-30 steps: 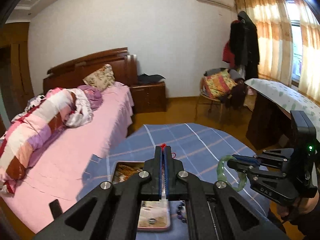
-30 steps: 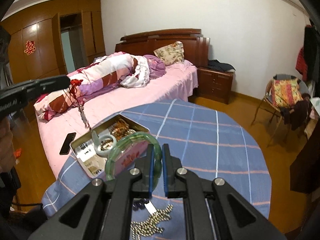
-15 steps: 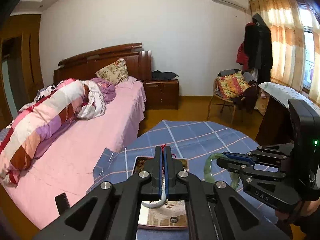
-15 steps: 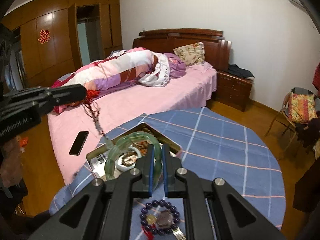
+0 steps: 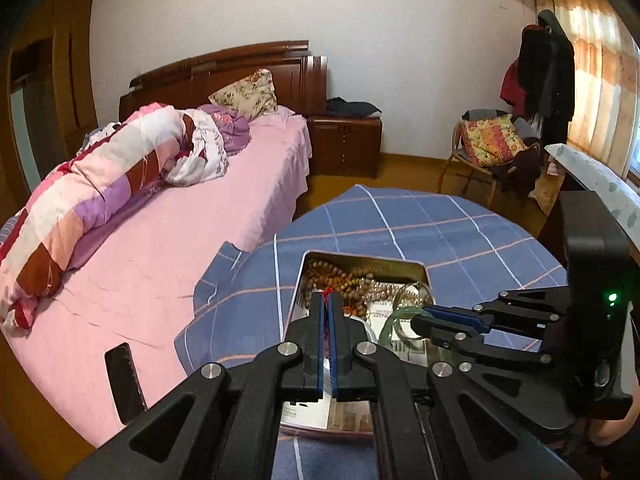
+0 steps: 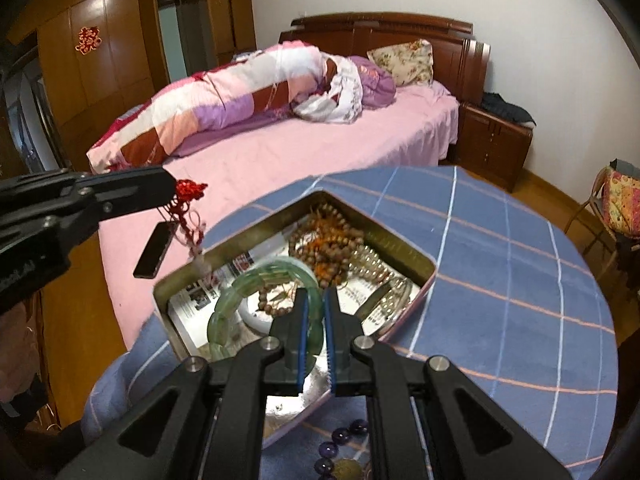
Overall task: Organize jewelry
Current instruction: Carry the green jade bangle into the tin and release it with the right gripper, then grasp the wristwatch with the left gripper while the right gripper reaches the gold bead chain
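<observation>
An open metal tin (image 6: 424,266) (image 5: 362,258) sits on the blue checked table and holds brown bead strands (image 6: 332,246), a pale bead string and a white bangle. My right gripper (image 6: 315,296) is shut on a green jade bangle (image 6: 244,286) that hangs over the tin's near half; it also shows in the left wrist view (image 5: 396,318). My left gripper (image 5: 328,300) is shut on a red-corded pendant (image 6: 188,208), whose cord dangles over the tin's left rim. The left gripper shows in the right wrist view (image 6: 170,188).
A purple bead bracelet (image 6: 344,440) lies on the blue tablecloth (image 6: 500,280) just in front of the tin. A pink bed (image 5: 160,240) with a black phone (image 6: 154,250) borders the table's left side. A chair with cushions (image 5: 490,146) stands at the far right.
Both grippers have moved forward and down over the tin. The jade bangle now hangs inside the tin's outline, and the red pendant has come closer to the tin's left rim.
</observation>
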